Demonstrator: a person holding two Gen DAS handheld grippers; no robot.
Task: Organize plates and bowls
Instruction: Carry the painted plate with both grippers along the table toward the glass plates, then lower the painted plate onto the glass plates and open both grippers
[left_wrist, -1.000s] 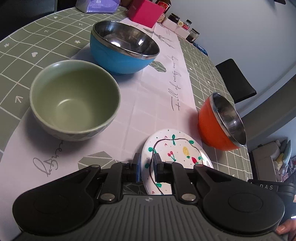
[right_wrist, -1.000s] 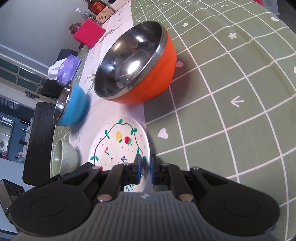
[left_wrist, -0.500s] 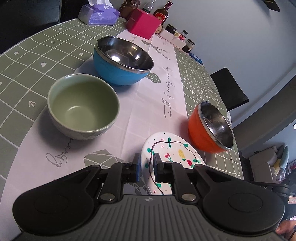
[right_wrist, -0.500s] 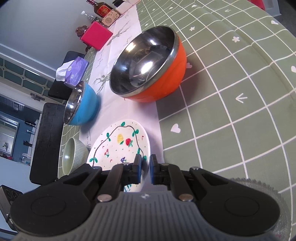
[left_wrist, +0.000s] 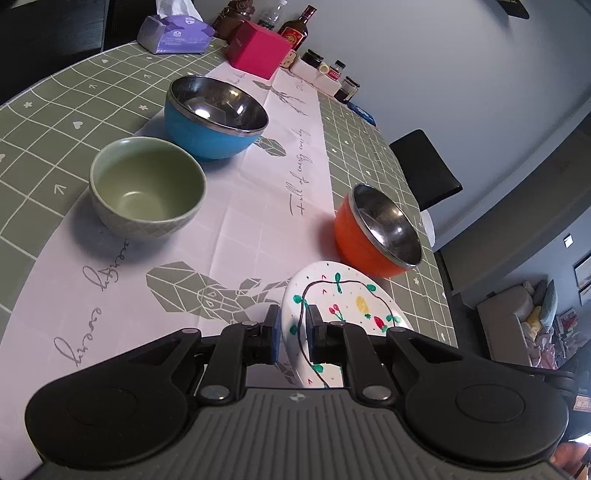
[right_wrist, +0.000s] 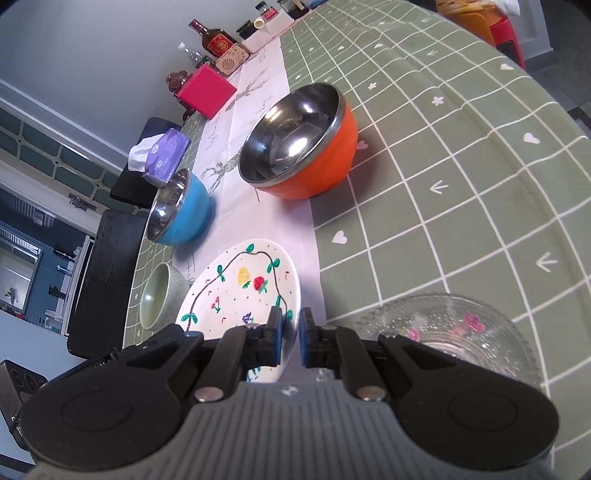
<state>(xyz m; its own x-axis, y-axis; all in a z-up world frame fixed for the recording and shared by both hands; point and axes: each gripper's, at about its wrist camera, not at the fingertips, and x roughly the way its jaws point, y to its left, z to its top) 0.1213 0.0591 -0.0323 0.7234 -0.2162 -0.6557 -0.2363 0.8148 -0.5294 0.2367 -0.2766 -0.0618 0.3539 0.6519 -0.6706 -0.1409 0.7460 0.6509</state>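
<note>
A white painted plate is held off the table by both grippers. My left gripper is shut on its left rim. My right gripper is shut on its right rim, and the plate shows tilted in the right wrist view. A green ceramic bowl, a blue steel-lined bowl and an orange steel-lined bowl stand on the table. A clear glass plate with pink flowers lies below the right gripper.
A white runner crosses the green checked tablecloth. A pink box, a tissue pack, bottles and jars stand at the far end. A black chair stands at the right side.
Both grippers have lifted and pulled back with the plate; the bowls look farther away. The glass plate has come into the right wrist view.
</note>
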